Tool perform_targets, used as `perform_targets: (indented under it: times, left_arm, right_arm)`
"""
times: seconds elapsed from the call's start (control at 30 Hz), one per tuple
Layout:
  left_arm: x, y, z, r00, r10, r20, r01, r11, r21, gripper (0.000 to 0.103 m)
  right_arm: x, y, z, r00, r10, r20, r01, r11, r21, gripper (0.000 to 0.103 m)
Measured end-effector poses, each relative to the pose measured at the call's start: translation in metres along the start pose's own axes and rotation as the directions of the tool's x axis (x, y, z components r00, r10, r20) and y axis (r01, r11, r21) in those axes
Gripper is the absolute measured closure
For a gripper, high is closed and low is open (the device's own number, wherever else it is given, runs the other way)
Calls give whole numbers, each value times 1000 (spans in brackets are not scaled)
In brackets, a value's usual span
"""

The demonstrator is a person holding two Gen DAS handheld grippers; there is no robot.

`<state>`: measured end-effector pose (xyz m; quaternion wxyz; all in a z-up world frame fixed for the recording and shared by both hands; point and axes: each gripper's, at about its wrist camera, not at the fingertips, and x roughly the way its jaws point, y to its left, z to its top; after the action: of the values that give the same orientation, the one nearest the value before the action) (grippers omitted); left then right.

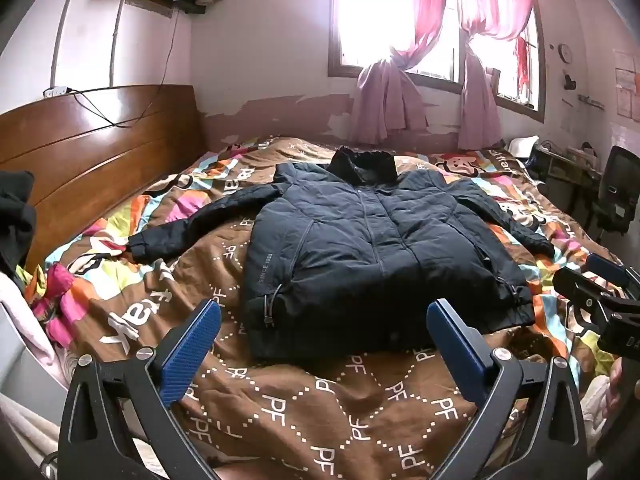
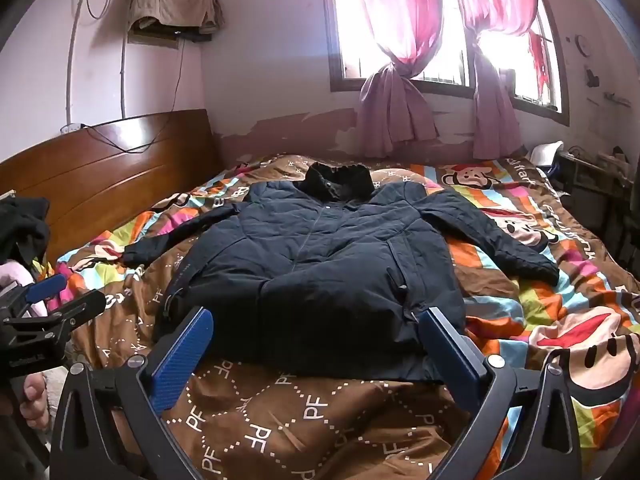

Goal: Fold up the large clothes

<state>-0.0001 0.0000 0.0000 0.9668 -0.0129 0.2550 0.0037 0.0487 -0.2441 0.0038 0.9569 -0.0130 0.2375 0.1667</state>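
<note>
The dark padded jacket [image 1: 372,248] lies spread flat just ahead of both grippers, left gripper [image 1: 324,320] and right gripper [image 2: 316,324], fingers spread wide, empty.

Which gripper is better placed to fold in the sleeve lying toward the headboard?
Left, probably. The left gripper is open, facing the jacket's hem corner on that sleeve's side; the right gripper faces the opposite corner.

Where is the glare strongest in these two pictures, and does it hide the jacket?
Left wrist view: the window is blown out to white, and the fisheye bends the headboard. Right wrist view: the same window glares through the pink curtains; the dark jacket stays readable, seams visible.
</note>
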Motion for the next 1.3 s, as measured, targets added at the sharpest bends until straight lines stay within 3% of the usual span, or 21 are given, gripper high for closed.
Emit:
perform_targets:
  times: [1.3]
  left_arm:
    - [-2,0,2,1000,14,14,-14,1000,14,2]
  right_arm:
    - [1,3,-1,1000,3,-2,-3,1000,-9,0]
